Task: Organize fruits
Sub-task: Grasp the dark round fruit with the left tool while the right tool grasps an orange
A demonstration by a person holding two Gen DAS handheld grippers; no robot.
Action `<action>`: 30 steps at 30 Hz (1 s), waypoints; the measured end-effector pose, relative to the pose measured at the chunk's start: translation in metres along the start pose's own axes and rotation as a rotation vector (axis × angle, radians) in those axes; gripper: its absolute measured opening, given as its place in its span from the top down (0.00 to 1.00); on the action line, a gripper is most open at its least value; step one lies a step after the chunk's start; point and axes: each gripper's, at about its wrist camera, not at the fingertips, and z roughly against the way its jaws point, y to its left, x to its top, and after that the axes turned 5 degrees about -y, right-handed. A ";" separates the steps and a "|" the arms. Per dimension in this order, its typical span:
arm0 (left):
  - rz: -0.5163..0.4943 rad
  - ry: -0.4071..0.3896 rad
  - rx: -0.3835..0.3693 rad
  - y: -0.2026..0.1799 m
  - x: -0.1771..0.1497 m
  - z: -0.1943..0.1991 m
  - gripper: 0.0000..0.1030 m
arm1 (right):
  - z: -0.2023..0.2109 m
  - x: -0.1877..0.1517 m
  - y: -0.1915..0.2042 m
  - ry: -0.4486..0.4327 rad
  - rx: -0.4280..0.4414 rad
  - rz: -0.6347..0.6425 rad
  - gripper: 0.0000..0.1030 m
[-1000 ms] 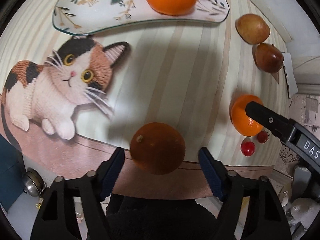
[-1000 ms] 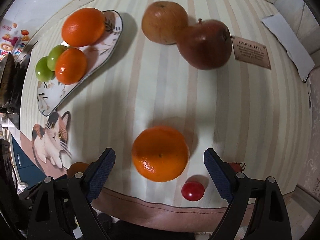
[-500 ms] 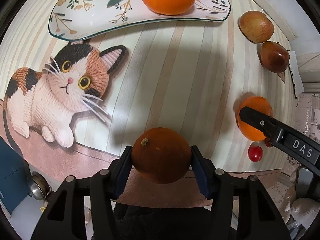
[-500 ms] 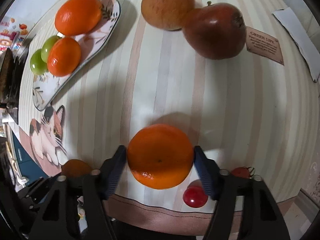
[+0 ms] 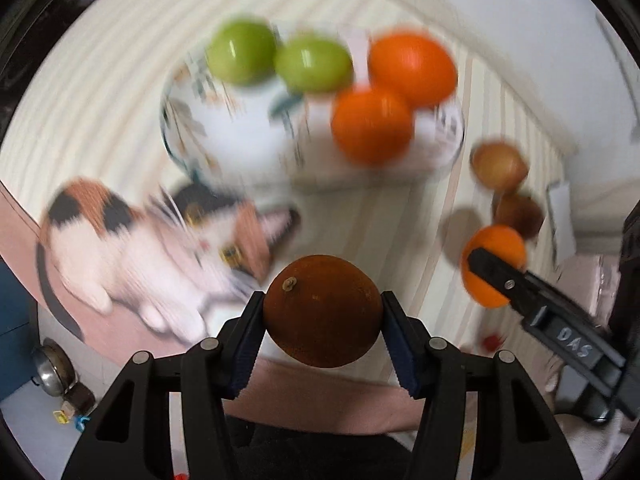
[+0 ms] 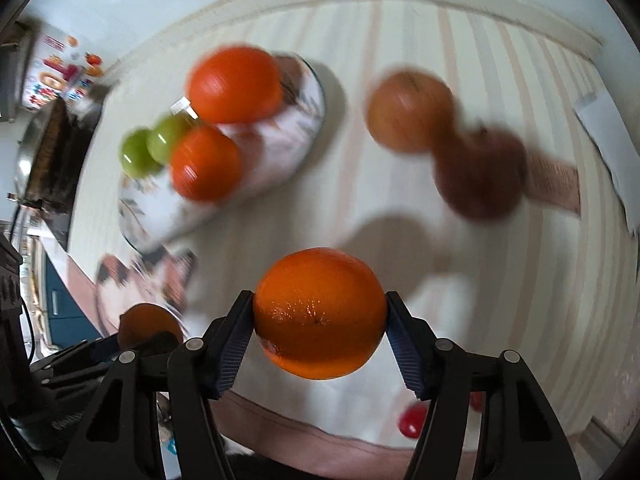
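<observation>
Plate (image 5: 256, 152): 2 oranges (image 5: 372, 124), 2 limes (image 5: 242, 52).

The only lettering that could be read was "DAS", in pale capitals on the black body of the right gripper (image 5: 496, 276), seen slantwise at the lower right of the left wrist view. A brown label (image 6: 554, 182) lay on the striped tablecloth (image 6: 360, 184) beside the dark red fruit (image 6: 480, 176) in the right wrist view, but it was too blurred to read. Colourful stickers (image 6: 60, 76) on a surface at the far upper left were likewise too small and smeared to make out.
</observation>
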 end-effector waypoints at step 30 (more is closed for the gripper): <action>0.122 0.100 0.134 0.064 0.112 -0.068 0.47 | -0.069 0.091 0.021 0.010 0.039 -0.020 0.33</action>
